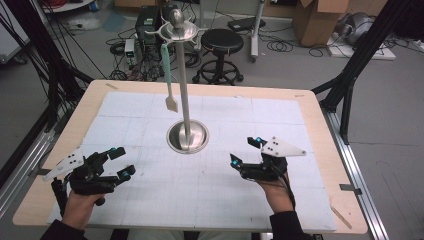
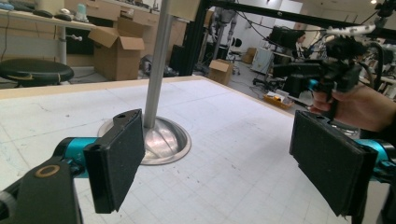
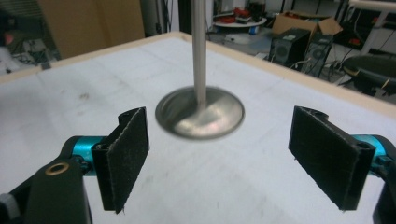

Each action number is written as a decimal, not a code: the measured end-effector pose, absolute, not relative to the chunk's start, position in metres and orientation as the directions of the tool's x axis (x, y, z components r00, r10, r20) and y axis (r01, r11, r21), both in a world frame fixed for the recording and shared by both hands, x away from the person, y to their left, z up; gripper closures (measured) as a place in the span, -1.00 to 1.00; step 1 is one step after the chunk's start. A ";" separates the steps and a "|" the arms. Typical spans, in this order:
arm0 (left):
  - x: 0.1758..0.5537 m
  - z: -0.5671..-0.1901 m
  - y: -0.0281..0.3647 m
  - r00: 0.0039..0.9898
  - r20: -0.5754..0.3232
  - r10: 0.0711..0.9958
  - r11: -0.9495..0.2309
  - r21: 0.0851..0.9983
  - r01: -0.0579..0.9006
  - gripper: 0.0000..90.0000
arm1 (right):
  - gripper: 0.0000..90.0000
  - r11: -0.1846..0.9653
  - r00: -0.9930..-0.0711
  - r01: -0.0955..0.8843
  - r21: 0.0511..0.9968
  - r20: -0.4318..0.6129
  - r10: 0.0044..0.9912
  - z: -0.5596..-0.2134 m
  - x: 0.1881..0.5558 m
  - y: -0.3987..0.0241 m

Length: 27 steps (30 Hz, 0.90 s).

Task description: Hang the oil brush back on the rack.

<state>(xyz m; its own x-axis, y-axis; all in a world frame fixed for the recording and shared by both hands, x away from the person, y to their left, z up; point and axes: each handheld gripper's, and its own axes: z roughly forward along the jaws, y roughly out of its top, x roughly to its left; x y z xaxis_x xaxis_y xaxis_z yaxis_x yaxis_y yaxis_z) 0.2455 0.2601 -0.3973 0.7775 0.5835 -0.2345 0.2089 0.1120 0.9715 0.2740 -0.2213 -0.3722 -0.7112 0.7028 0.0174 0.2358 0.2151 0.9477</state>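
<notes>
A metal stand rises from its round base (image 1: 187, 137) in the middle of the white mat, with a dish and knob (image 1: 177, 31) at its top. From one arm of that top a pale green spatula (image 1: 169, 80) hangs down beside the pole. My left gripper (image 1: 124, 161) rests at the front left, open and with nothing in it, pointing toward the base (image 2: 159, 140). At the front right my right gripper (image 1: 244, 151) is open too, its jaws wide apart and bare, facing the base (image 3: 201, 112). In the left gripper view the person's right hand (image 2: 355, 105) is at the far right.
The gridded white mat (image 1: 210, 200) covers a wooden table (image 1: 320, 105). Beyond the far edge stand a black stool (image 1: 221, 42), cables and cardboard boxes (image 1: 320, 20). Black frame legs (image 1: 350, 75) flank the table on both sides.
</notes>
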 end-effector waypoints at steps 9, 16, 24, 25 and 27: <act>0.248 -0.399 0.261 0.761 -0.233 0.605 0.111 0.972 0.209 -0.59 | -0.60 0.181 -0.648 0.258 0.949 0.030 0.761 -0.400 0.247 -0.257; 0.248 -0.398 0.262 0.757 -0.228 0.613 0.112 0.973 0.203 -0.59 | -0.61 0.144 -0.625 0.239 0.960 0.038 0.780 -0.397 0.239 -0.265; 0.247 -0.399 0.261 0.757 -0.215 0.617 0.095 0.975 0.200 -0.59 | -0.61 0.144 -0.617 0.238 0.961 0.035 0.786 -0.396 0.237 -0.264; 0.247 -0.399 0.261 0.757 -0.218 0.616 0.098 0.975 0.200 -0.59 | -0.61 0.145 -0.617 0.238 0.961 0.034 0.787 -0.396 0.237 -0.264; 0.247 -0.399 0.261 0.757 -0.216 0.616 0.094 0.975 0.202 -0.59 | -0.61 0.149 -0.616 0.239 0.959 0.031 0.787 -0.396 0.236 -0.263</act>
